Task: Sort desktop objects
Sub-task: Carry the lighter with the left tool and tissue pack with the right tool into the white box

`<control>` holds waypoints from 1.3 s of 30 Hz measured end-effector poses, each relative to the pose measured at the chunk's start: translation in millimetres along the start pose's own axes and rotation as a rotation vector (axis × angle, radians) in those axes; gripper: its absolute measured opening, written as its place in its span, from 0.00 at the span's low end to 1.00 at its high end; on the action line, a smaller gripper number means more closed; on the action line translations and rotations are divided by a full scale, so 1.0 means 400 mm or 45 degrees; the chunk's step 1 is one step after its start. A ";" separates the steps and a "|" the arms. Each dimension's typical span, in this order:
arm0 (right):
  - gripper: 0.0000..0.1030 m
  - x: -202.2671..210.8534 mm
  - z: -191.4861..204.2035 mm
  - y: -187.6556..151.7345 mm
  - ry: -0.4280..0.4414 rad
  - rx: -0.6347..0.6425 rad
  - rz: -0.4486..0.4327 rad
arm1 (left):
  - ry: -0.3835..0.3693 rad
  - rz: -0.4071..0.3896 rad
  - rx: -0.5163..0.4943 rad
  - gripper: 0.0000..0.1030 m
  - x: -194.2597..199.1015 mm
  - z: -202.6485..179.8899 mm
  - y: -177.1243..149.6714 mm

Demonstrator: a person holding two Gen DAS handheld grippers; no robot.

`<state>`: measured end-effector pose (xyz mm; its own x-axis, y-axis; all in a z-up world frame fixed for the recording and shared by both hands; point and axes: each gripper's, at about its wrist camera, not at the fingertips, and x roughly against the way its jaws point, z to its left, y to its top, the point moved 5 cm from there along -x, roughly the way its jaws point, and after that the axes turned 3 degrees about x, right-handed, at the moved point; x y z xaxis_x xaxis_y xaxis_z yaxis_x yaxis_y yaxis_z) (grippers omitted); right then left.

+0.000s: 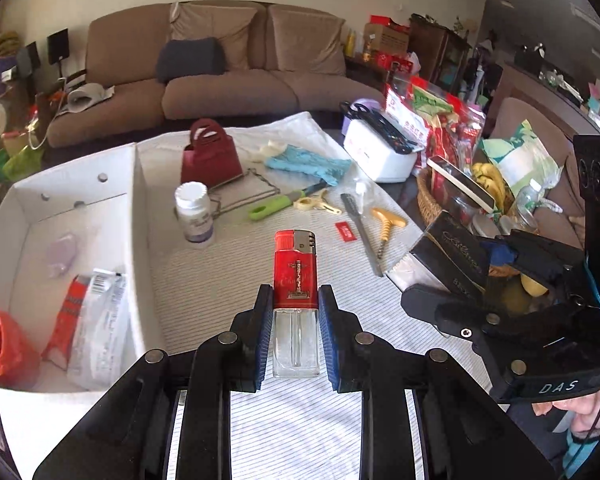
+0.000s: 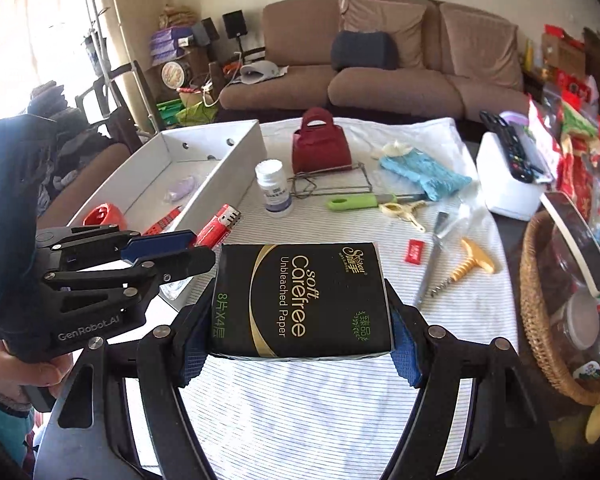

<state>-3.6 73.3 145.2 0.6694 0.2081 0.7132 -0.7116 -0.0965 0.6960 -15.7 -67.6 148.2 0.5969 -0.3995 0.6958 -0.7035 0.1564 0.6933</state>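
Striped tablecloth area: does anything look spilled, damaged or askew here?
Nothing spilled or damaged. The red-and-clear lighter sits squarely in the left gripper, the black tissue pack in the right gripper; loose tools merely await sorting.

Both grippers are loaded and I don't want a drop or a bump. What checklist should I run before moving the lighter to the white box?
1. Left gripper shut on lighter: ok.
2. Right gripper shut on tissue pack: ok.
3. Free room in white box: ok.
4. Grippers apart from each other: ok, but close.
5. Pill bottle off the path to the box: cannot tell.
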 end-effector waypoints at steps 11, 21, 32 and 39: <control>0.69 -0.136 0.280 0.198 0.104 0.146 -0.014 | 0.132 -0.065 0.166 0.22 0.119 0.338 0.043; 0.69 -0.432 0.390 0.393 0.179 0.144 0.093 | 0.291 0.006 0.303 0.22 0.011 0.662 0.150; 0.69 -0.792 0.441 0.526 0.171 0.068 0.234 | 0.396 0.193 0.437 0.22 -0.208 0.908 0.233; 0.69 -0.995 0.455 0.549 0.099 -0.008 0.325 | 0.499 0.312 0.437 0.22 -0.328 0.995 0.213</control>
<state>-387.2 -207.7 29.3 0.4494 0.2521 0.8570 -0.8569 -0.1497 0.4934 -307.5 -361.5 41.4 0.4532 -0.0139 0.8913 -0.8851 -0.1257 0.4480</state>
